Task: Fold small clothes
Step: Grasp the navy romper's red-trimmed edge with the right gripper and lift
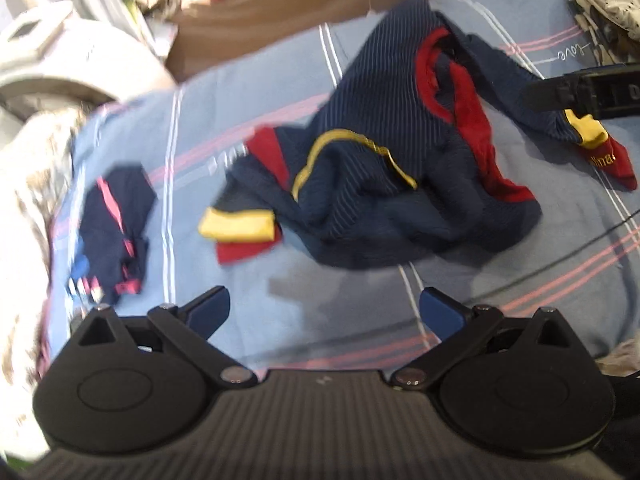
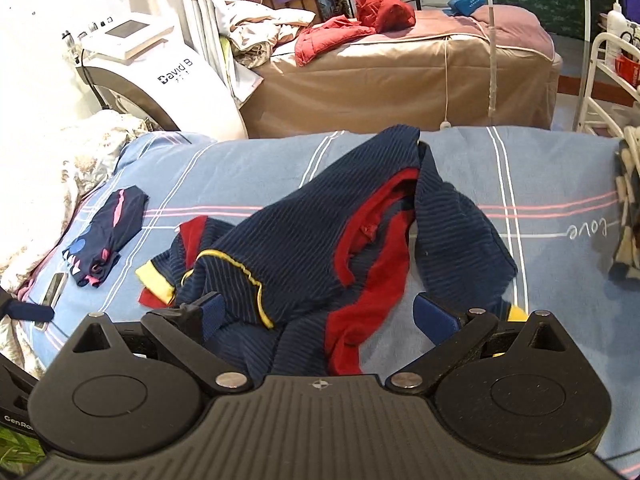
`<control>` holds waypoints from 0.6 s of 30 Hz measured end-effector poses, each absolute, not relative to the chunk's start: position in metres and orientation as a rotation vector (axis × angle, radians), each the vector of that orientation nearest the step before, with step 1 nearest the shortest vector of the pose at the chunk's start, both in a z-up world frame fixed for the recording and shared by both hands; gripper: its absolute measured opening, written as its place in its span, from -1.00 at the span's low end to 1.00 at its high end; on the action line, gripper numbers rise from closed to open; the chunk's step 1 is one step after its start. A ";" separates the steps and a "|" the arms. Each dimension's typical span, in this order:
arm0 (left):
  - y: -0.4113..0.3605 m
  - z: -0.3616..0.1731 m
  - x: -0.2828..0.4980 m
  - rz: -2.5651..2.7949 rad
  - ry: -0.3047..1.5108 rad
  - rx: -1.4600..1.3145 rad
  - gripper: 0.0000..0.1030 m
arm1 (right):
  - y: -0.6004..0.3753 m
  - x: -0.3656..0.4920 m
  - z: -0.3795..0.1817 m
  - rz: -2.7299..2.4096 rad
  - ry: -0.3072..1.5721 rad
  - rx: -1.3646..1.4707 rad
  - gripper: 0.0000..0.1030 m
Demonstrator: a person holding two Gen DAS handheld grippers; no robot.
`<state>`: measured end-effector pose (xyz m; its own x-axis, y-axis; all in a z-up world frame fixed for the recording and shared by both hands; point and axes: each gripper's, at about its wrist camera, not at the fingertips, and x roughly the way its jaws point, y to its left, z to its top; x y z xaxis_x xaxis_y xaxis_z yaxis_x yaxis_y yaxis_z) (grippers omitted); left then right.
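Note:
A crumpled navy striped top (image 1: 372,184) with red lining and yellow trim lies in the middle of the blue striped bedsheet (image 1: 248,92). My left gripper (image 1: 326,308) is open and holds nothing, hovering over bare sheet just short of the top's near edge. In the right wrist view the same top (image 2: 304,240) spreads under my right gripper (image 2: 322,314), whose fingers stand open on either side of the near folds. The top's yellow and red cuff (image 1: 592,140) lies just below the right gripper's body (image 1: 592,92). A small folded navy and pink garment (image 2: 108,236) rests to the left.
A white fluffy blanket (image 2: 48,184) borders the sheet on the left. Beyond stand a white machine (image 2: 160,76) and a brown-covered bed (image 2: 400,80) with a red jacket (image 2: 352,28). A pile of patterned clothes (image 1: 608,0) sits at the far right. A thin black cable (image 1: 560,264) crosses the sheet.

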<state>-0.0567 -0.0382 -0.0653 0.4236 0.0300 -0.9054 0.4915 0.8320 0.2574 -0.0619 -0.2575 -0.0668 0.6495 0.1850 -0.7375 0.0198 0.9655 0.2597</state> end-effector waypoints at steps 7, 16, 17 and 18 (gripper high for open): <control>-0.058 -0.082 -0.011 -0.374 1.069 0.566 0.79 | -0.259 -0.046 -0.074 0.049 0.875 0.262 1.00; -0.038 -0.125 0.043 -0.391 1.038 0.619 -0.14 | -0.231 0.007 -0.115 0.113 0.947 0.309 1.00; -0.034 -0.128 0.047 -0.397 1.054 0.611 -0.15 | -0.228 0.015 -0.123 0.119 0.964 0.319 1.00; -0.029 -0.130 0.049 -0.398 1.068 0.601 -0.15 | -0.227 0.023 -0.131 0.114 0.984 0.325 1.00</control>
<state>0.0488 -0.0294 -0.1297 0.4355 -0.0181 -0.9000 0.5757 0.7742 0.2631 0.0228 -0.2266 -0.1310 0.5520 0.2404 -0.7984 0.0519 0.9458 0.3206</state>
